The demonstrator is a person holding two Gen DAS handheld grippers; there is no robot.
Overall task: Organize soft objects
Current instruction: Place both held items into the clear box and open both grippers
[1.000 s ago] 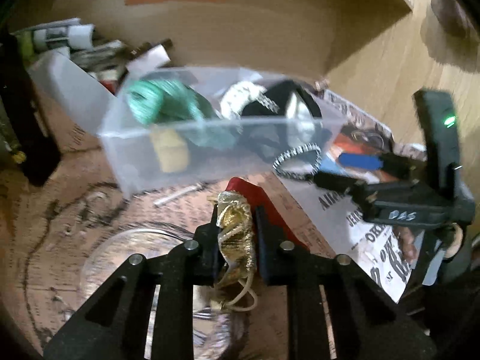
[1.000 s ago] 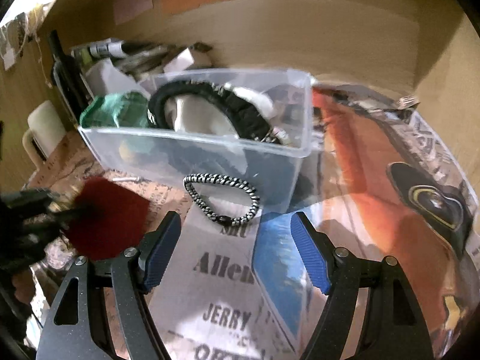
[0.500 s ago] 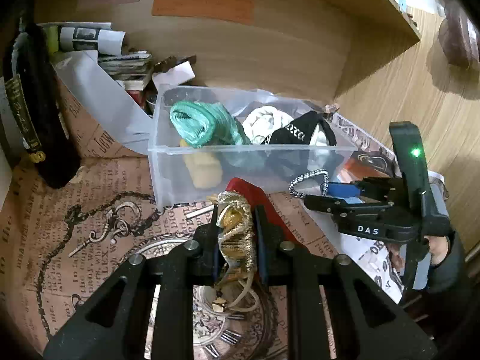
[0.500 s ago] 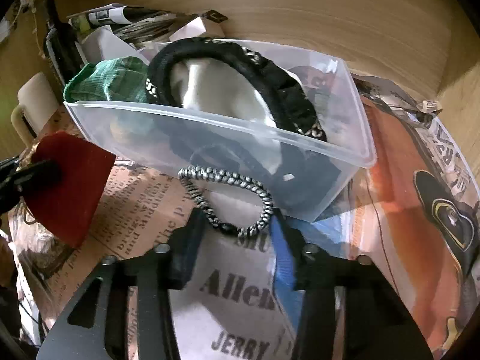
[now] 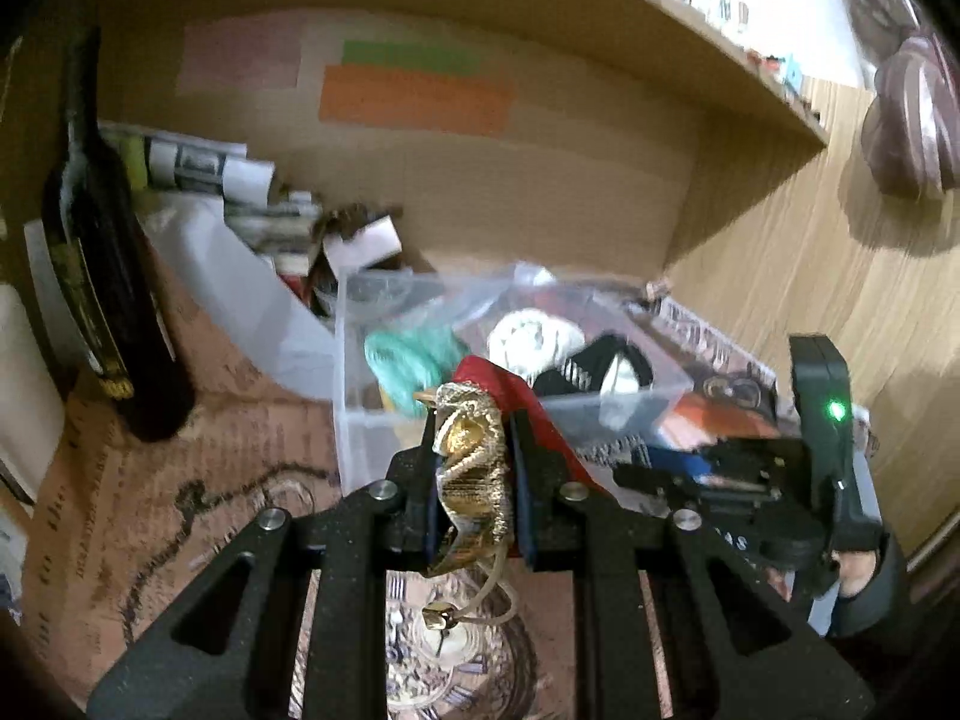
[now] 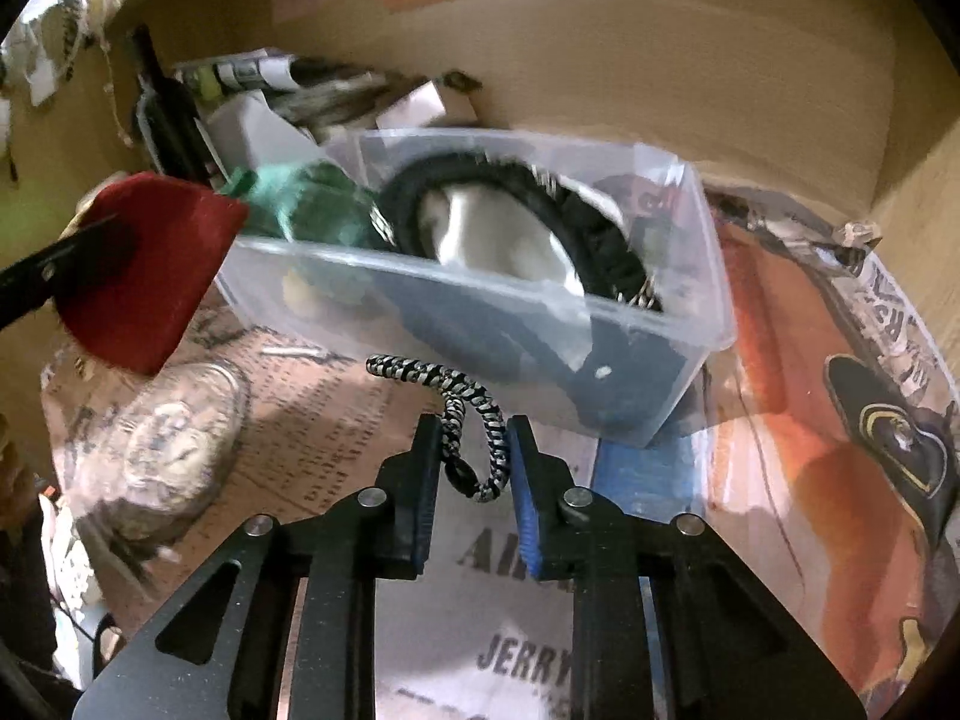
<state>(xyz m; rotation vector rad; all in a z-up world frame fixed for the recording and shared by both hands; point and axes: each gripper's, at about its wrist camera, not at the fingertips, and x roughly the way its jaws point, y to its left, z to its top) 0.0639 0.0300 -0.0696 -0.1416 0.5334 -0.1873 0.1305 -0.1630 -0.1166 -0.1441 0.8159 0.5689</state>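
My left gripper point(image 5: 471, 450) is shut on a red pouch with a gold gathered top point(image 5: 474, 468), held up just in front of the clear plastic bin point(image 5: 354, 372). The pouch's red body point(image 6: 144, 270) also shows in the right wrist view, at the bin's left end. My right gripper point(image 6: 469, 450) is shut on a black-and-white braided band point(image 6: 456, 396), lifted in front of the clear bin point(image 6: 690, 312). The bin holds a green cloth point(image 6: 312, 204), a black ring band point(image 6: 540, 216) and white soft items point(image 5: 534, 336).
A dark bottle point(image 5: 102, 276) stands at the left by stacked papers point(image 5: 228, 174) against the cardboard back wall. A glass lid point(image 6: 162, 438) lies on the printed paper to the left of the bin. A wooden wall point(image 5: 840, 276) closes the right side.
My right gripper closed on the braided band and lifted it. My left gripper raised the red pouch up to the bin's rim level.
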